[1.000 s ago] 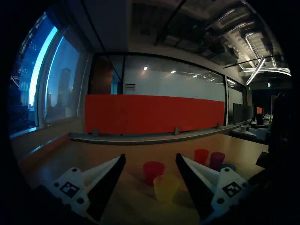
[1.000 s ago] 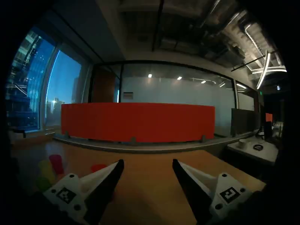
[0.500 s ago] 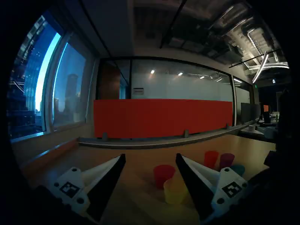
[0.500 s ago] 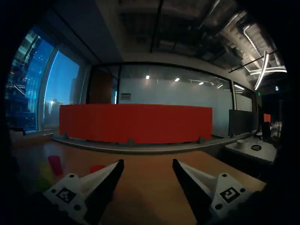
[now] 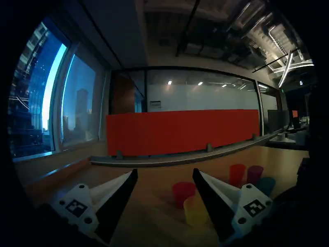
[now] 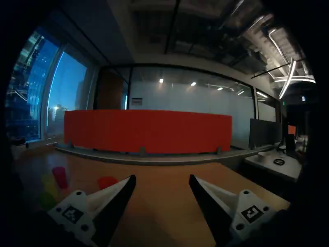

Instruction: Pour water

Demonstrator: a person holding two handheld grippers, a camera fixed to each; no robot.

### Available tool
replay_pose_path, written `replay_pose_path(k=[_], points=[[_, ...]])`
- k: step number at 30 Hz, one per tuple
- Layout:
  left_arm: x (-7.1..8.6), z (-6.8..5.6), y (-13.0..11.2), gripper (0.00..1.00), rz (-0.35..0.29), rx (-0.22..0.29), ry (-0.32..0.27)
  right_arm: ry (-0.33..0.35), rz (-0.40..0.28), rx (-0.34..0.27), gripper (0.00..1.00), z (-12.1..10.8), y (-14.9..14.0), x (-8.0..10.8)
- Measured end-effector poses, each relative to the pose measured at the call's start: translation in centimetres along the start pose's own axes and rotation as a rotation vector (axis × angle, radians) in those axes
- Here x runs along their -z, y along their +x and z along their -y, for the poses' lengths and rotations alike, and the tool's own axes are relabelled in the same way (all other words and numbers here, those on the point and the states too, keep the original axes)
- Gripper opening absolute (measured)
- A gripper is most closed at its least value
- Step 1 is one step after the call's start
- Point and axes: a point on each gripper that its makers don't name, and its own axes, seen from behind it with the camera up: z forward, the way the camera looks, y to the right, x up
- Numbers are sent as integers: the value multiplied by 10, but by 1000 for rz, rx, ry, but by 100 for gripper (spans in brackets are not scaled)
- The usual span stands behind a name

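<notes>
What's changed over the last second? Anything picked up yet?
Nothing has been taken hold of. The left tongs swung slightly left, so the red cup and yellow cup slid rightward in the left gripper view, toward its right finger. The right tongs barely shifted. Both stayed open and empty, and the cups have not moved on the wooden table.

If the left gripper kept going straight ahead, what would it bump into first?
The left gripper would probably meet the yellow cup first; the red cup stands just behind it. Depth is unclear.
</notes>
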Motion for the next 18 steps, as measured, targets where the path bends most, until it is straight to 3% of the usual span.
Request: replay_pose_path(k=[5,18], points=[[0,7,-10,99,-4,5,37,-12,3,11,100,0,4,0],[-1,21,-38,99,13,24,69,-16,15,28,100,6,7,-3]])
